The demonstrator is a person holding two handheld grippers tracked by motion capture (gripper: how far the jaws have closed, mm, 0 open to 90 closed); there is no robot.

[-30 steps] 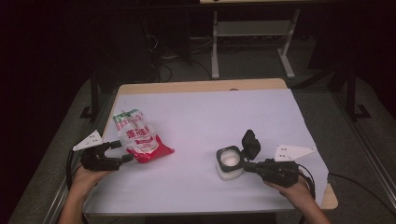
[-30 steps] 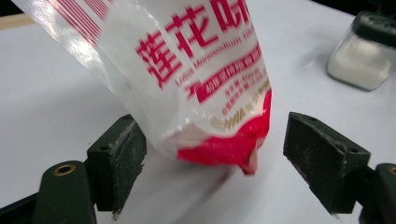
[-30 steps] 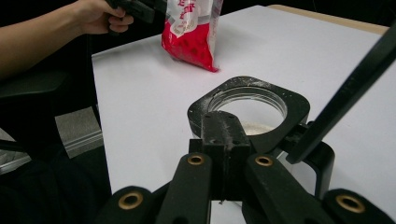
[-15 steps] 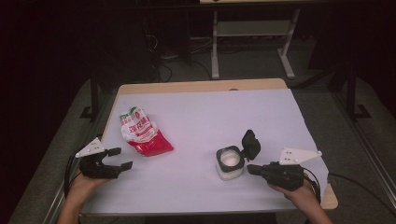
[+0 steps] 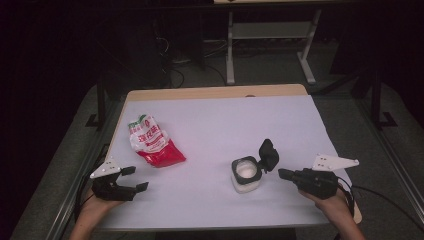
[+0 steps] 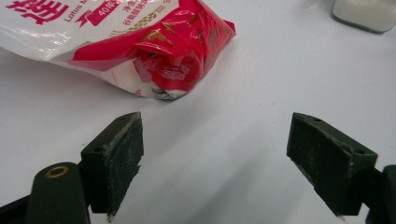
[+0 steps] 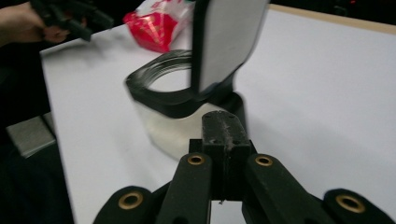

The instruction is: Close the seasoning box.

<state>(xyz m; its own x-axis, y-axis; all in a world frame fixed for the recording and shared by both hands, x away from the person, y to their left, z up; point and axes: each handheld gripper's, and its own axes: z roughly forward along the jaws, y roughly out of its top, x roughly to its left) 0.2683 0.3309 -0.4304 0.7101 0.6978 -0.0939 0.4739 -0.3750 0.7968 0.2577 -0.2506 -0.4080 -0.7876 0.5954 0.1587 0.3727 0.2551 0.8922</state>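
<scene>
Nearest, the left gripper (image 5: 131, 179) hangs with jaws apart and empty, just short of the red-and-white bag (image 5: 152, 142) lying on the bench (image 5: 210, 125). The right gripper (image 5: 283, 174), jaws together, points at the open-lidded jar (image 5: 246, 175). Approach the bag low and centred.

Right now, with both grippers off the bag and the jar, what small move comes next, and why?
Probably ease the left gripper forward to the bag. Its jaws stand open and empty, aimed at the bag's crumpled red end, with bare table between. The jar stands with its lid flipped up, and the right gripper is shut beside it.
</scene>
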